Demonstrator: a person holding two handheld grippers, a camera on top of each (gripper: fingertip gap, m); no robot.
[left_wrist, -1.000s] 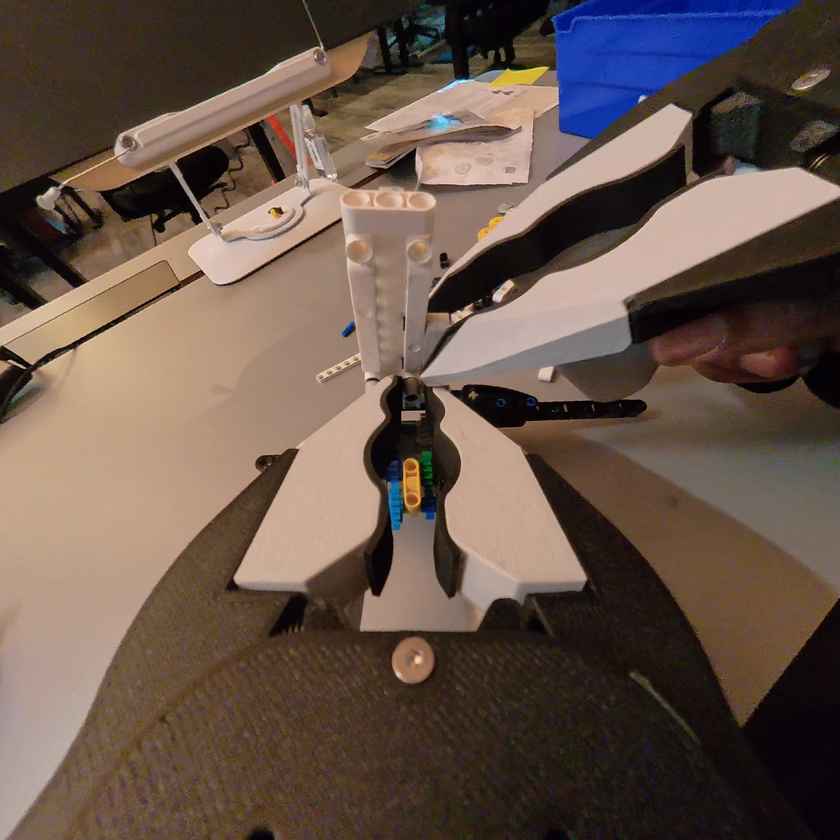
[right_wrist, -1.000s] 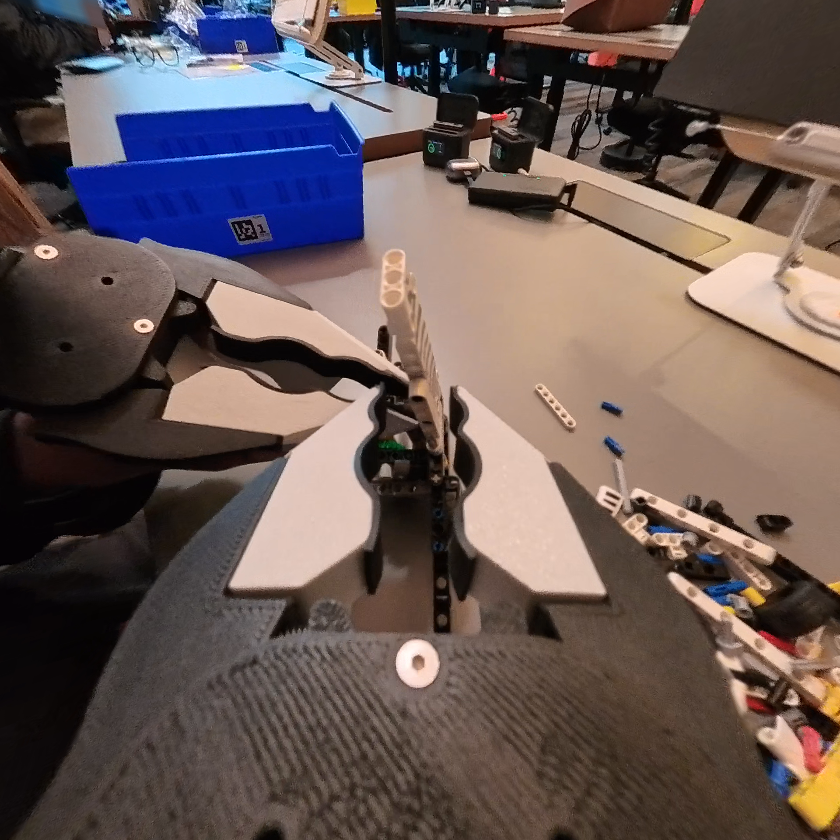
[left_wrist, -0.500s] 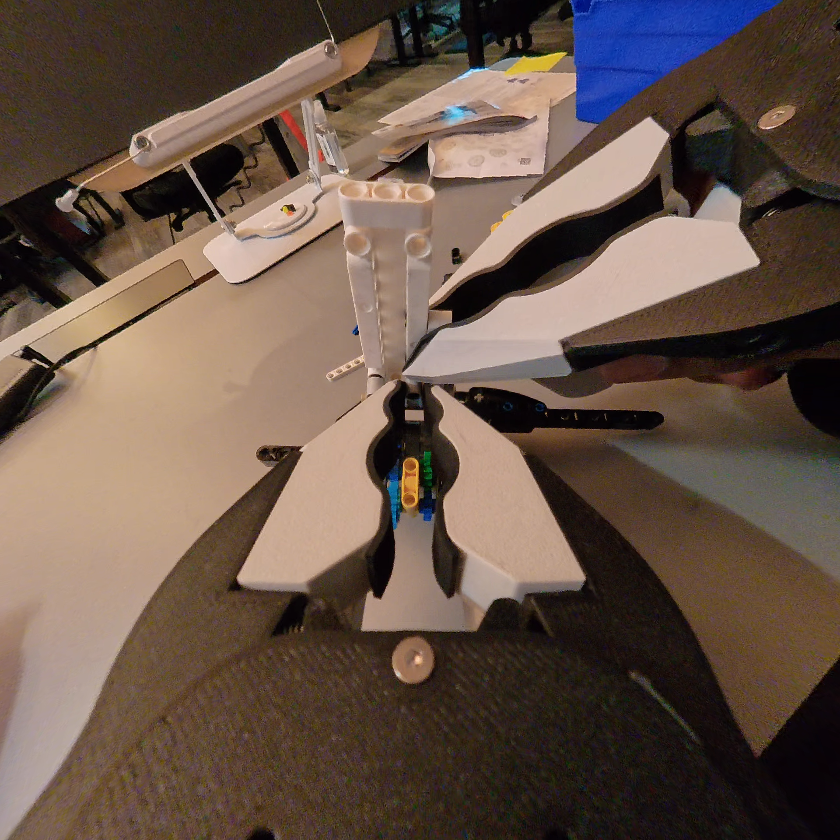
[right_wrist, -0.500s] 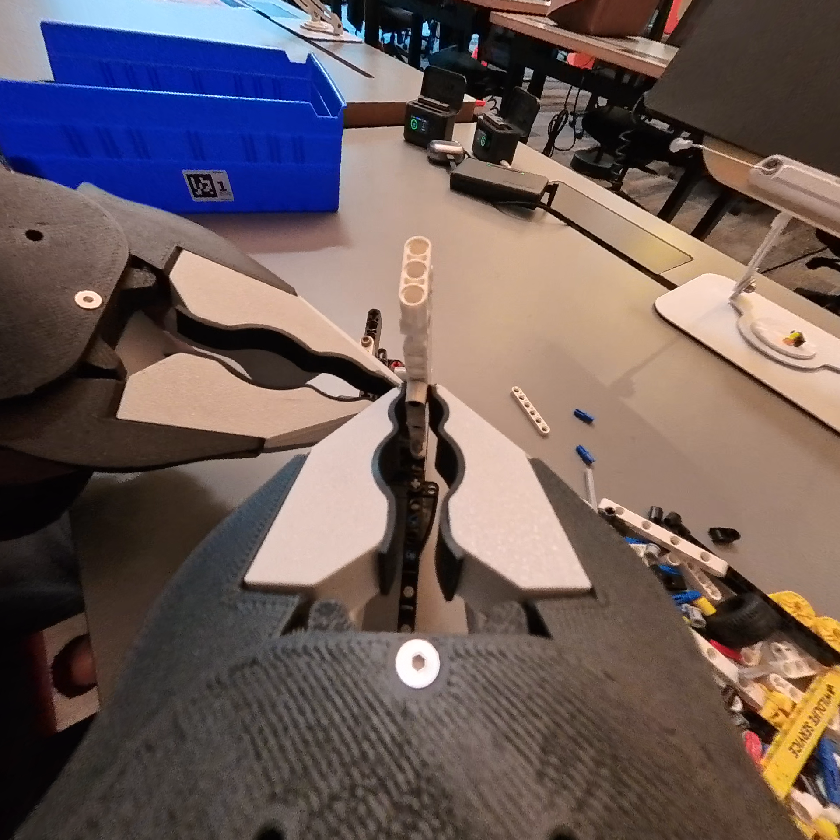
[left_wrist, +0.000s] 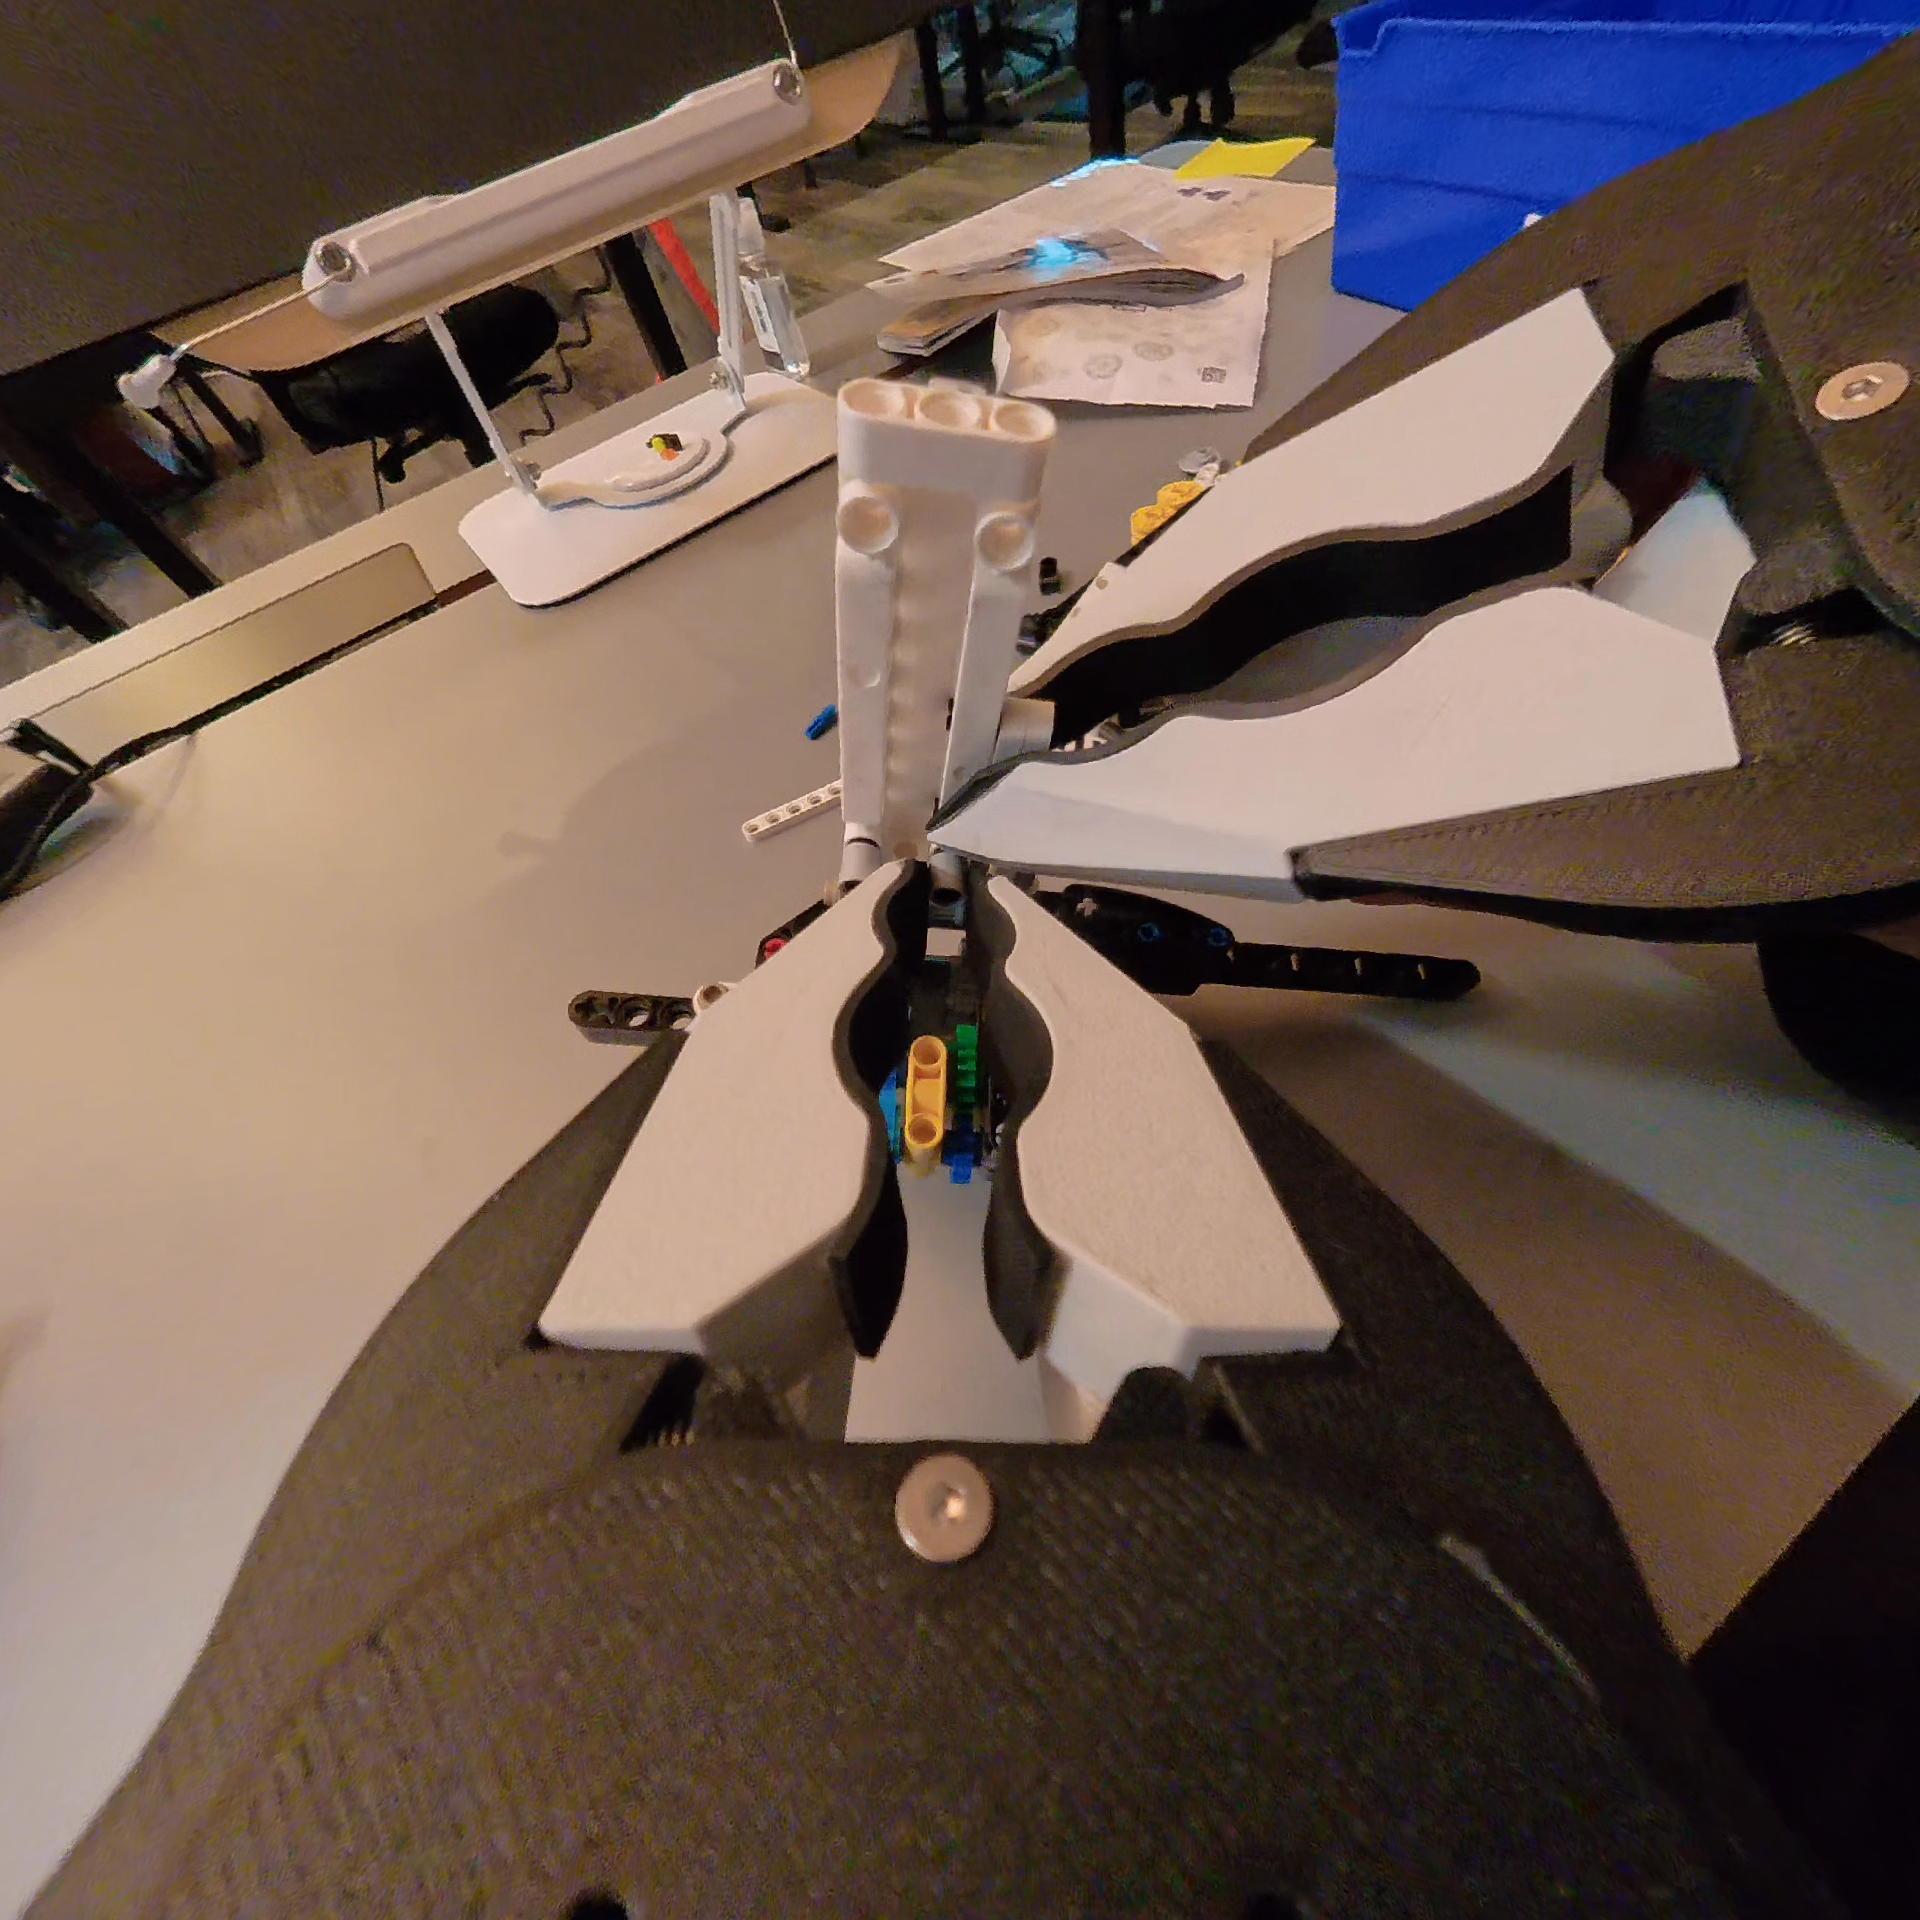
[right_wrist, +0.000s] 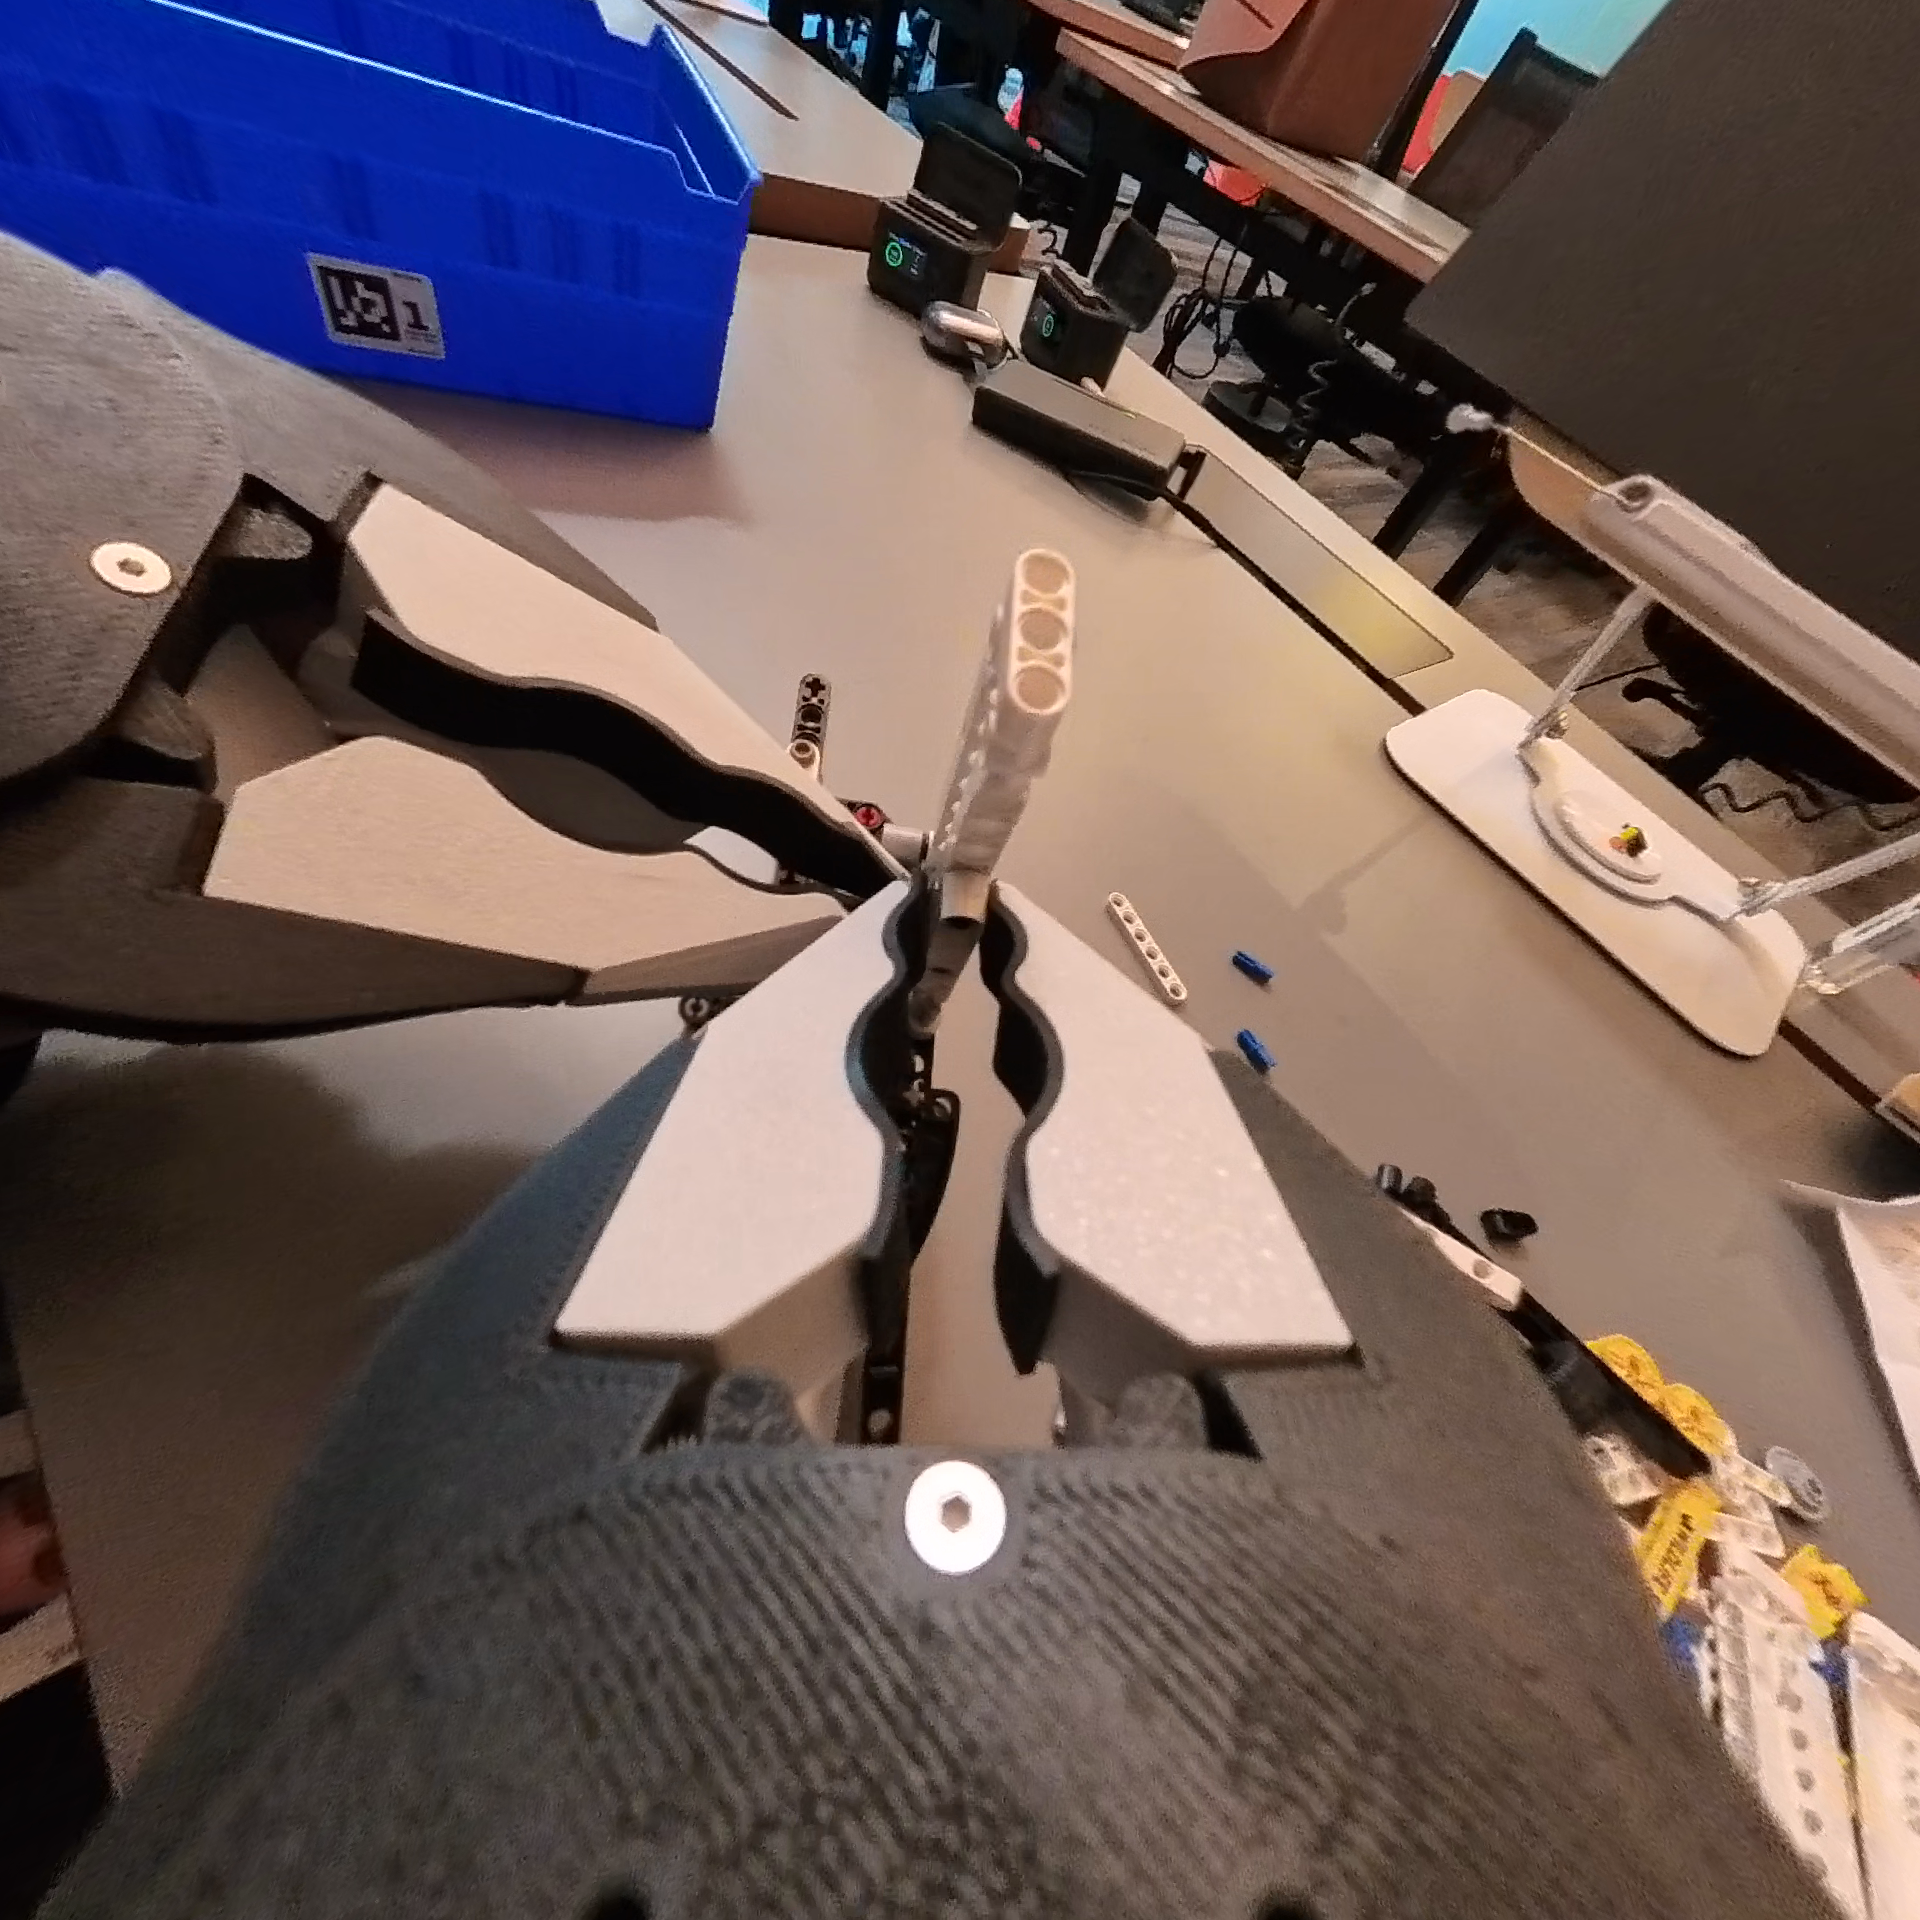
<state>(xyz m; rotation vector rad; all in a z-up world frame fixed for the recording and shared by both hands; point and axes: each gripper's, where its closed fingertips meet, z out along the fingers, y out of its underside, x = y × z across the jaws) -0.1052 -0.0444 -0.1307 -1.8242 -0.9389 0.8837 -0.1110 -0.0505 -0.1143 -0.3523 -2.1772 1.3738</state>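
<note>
left gripper (left_wrist: 948, 894): lower centre, fingertips closed on a grey connector of a brick assembly (left_wrist: 935, 1091)
assembly: black frame with yellow, green and blue bits between the fingers; white beam panel (left_wrist: 914, 623) rises to frame centre
right gripper (left_wrist: 987, 769): enters from right, tips pinched on a grey pin at the panel's base
table (left_wrist: 364, 987): grey; loose white beam (left_wrist: 792, 810), blue pin (left_wrist: 821, 720), black beam (left_wrist: 629, 1010)
upper left: white desk lamp (left_wrist: 582, 218)
upper right: papers (left_wrist: 1122, 301), blue bin (left_wrist: 1558, 125)

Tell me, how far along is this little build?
Partly built: a white beam already stands on the black frame. Both the left gripper and right gripper pinch grey connectors at its base. Many loose parts remain on the table.
</note>
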